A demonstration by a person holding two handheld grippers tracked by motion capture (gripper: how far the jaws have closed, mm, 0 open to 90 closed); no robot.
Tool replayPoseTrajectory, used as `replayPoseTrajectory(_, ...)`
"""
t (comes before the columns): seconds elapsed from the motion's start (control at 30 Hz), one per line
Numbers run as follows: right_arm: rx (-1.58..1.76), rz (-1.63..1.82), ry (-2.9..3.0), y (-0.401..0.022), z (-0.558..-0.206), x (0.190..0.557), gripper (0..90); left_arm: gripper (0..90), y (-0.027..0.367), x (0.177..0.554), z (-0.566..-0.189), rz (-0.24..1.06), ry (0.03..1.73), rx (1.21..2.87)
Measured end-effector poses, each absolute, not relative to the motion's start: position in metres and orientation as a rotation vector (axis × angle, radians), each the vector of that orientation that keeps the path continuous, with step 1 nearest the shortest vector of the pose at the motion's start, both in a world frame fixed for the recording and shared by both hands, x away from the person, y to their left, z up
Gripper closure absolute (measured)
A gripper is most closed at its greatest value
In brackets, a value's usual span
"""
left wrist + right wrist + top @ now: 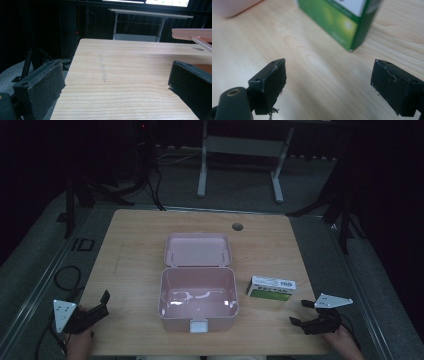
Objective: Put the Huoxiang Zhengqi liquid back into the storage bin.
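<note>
Both jaws released, the right gripper point(306, 312) nears the green carton point(271, 288), seemingly bound for the open pink box point(198, 300) on the bench point(135, 250); the left gripper point(102, 305) waits.

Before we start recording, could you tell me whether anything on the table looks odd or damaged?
Nothing stands out: the pink box sits open and empty, the green carton lies intact beside it, and both grippers rest open.

There is one table point(135, 250) and one pink box point(198, 298) with its lid open. One green and white carton point(271, 288) sits just past the right fingers point(270, 85). There are two grippers, left point(96, 309) and right point(303, 314)
</note>
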State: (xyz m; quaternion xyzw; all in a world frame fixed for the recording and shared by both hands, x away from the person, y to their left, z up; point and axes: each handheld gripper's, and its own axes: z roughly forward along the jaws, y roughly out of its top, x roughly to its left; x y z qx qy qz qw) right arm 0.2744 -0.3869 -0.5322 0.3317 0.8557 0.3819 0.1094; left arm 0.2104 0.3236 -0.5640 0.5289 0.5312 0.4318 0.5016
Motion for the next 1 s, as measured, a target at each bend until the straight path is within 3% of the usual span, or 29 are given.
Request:
replayPoseTrajectory(0.57, 0.759, 0.597, 2.945, -0.359, -0.482, 0.287, 12.6, 0.7, 0.324, 0.210, -0.564, 1.028, 1.274, 1.276)
replayPoseTrajectory(1.0, 0.581, 0.159, 3.091, -0.333, -0.471, 0.293, 11.8, 0.7, 0.325, 0.210, -0.564, 1.019, 1.273, 1.271)
